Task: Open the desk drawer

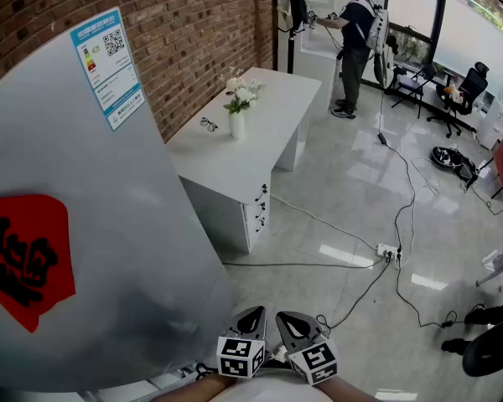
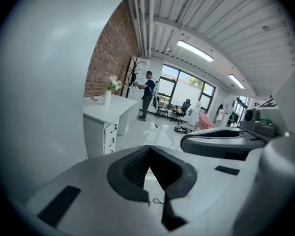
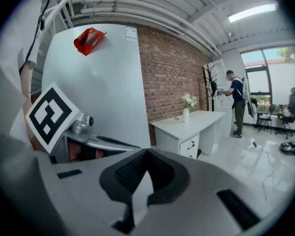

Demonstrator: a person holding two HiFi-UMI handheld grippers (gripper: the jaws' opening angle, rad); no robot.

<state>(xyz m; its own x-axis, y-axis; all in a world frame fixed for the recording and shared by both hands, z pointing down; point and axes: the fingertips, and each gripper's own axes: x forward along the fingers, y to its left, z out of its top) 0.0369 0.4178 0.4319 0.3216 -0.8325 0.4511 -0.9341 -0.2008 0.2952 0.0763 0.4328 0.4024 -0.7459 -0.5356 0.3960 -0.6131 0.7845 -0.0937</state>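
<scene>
Open floor (image 1: 344, 182) lies before the drawer front (image 1: 258, 208) of the desk (image 1: 235, 159); a tall grey fridge (image 1: 109, 249) crowds the left side; cables (image 1: 318, 220) and a power strip (image 1: 388, 252) trail across the floor.

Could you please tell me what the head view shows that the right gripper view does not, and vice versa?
Only the head view shows the power strip on the floor and the marker cube of the right claw. Only the right gripper view shows the ceiling light and that claw's jaws, shut on nothing. Both show the white desk, the flower vase, the brick wall and the standing person.
</scene>
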